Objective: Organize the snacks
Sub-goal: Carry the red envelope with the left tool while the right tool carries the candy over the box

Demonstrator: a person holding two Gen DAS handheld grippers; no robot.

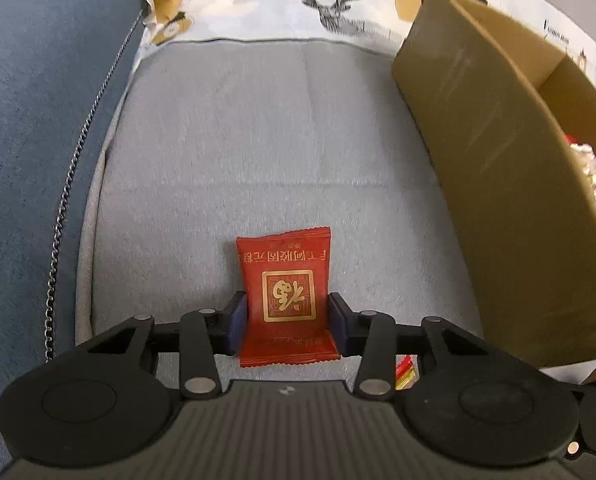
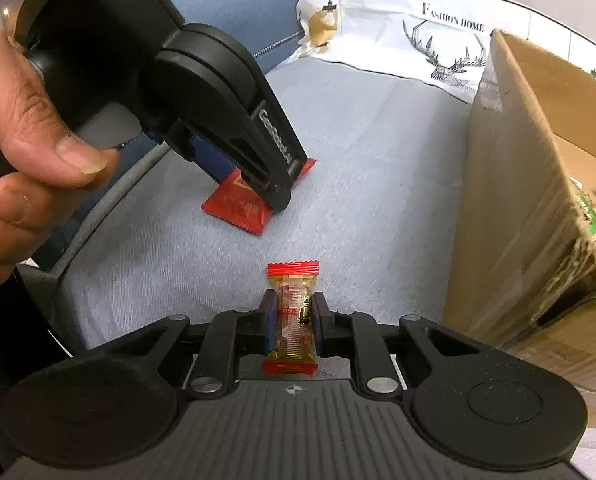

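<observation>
A flat red snack packet (image 1: 288, 264) with gold print lies on the grey cushion (image 1: 258, 140). My left gripper (image 1: 288, 316) stands over its near half, both blue pads pressed against the packet's sides. From the right wrist view, the left gripper (image 2: 274, 196) tilts down onto the red packet (image 2: 238, 208), and a person's hand (image 2: 18, 140) holds its handle. My right gripper (image 2: 294, 320) is shut on a small candy (image 2: 294, 280) in a clear wrapper with red crimped ends, held just above the cushion.
An open cardboard box (image 1: 497, 200) stands on the right, and the same cardboard box (image 2: 517, 200) shows several wrapped snacks inside. A blue sofa arm (image 1: 38, 120) with a metal chain (image 1: 58, 220) runs along the left. Deer-printed cloth (image 1: 329, 0) lies behind the cushion.
</observation>
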